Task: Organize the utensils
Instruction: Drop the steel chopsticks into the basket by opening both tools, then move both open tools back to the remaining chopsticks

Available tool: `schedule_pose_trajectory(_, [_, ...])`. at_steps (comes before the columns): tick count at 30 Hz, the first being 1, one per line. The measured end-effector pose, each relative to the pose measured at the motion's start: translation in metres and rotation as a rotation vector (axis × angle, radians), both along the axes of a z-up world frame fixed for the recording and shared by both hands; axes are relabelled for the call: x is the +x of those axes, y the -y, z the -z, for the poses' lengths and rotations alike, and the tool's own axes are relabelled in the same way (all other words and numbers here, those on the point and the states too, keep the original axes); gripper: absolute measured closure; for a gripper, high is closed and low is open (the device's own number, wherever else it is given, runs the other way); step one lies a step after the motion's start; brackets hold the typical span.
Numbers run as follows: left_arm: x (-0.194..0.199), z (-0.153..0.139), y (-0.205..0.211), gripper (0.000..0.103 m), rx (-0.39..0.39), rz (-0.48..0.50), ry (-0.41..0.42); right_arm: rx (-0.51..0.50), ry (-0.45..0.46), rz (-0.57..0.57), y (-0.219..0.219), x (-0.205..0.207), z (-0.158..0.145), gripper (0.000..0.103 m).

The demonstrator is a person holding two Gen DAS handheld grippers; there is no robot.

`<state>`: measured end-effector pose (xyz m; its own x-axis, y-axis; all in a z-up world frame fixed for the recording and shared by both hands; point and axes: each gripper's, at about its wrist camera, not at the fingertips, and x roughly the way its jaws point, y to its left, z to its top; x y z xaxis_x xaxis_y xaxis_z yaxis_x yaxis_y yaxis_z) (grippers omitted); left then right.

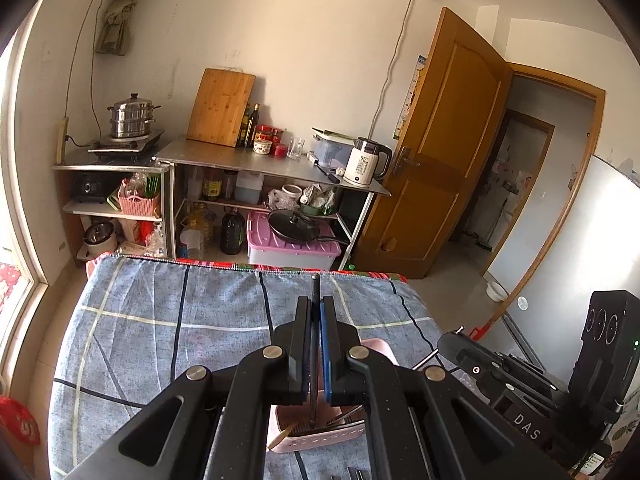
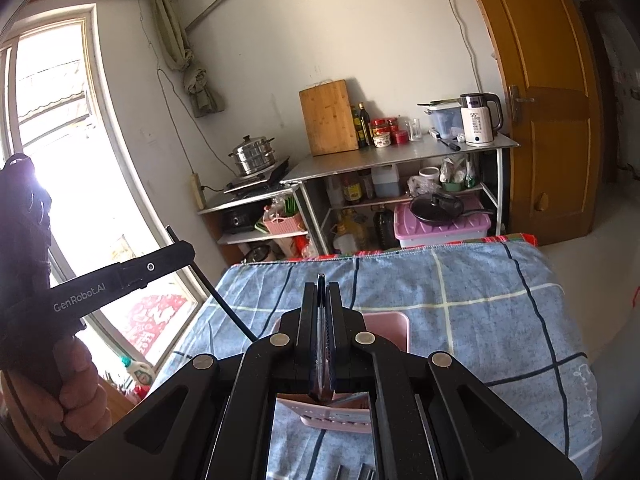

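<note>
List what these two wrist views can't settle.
- Pink basket: contents mostly hidden by the left gripper in the left view; only a few thin utensils show.
- Black stick in the left gripper: lower end hidden between the fingers, type unclear.
- Thin piece in the right gripper: seen edge-on, type unclear.
- Dark items on the blue cloth: cut off by the bottom edge.

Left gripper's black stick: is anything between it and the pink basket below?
Nothing visible blocks it. The black stick, clamped in the left gripper, hangs over the open pink basket, which holds a few utensils. The right gripper, gripping a thin utensil, is close alongside.
</note>
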<state>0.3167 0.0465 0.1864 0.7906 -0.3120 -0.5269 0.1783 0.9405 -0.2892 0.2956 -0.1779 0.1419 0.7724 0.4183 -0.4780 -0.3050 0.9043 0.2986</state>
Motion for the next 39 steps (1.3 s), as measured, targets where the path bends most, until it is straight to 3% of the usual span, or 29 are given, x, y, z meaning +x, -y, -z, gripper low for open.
schedule_pose_trajectory(9, [0.009,0.042,0.003,0.099,0.021,0.019,-0.071,-0.039,-0.075,-0.031,-0.013,0.011,0.029,0.099])
schedule_pose_trajectory(20, [-0.003,0.032,-0.007,0.095,0.02,-0.012,-0.044,-0.044,-0.075,-0.046,-0.01,0.004,0.026,0.096])
schedule_pose_trajectory(30, [-0.069,0.015,-0.017,0.093,0.028,-0.028,0.049,-0.048,-0.019,-0.036,0.015,-0.047,0.014,0.091])
schedule_pose_trajectory(39, [-0.138,0.046,-0.008,0.092,0.04,-0.009,0.049,-0.056,-0.046,-0.024,0.038,-0.105,0.042,0.091])
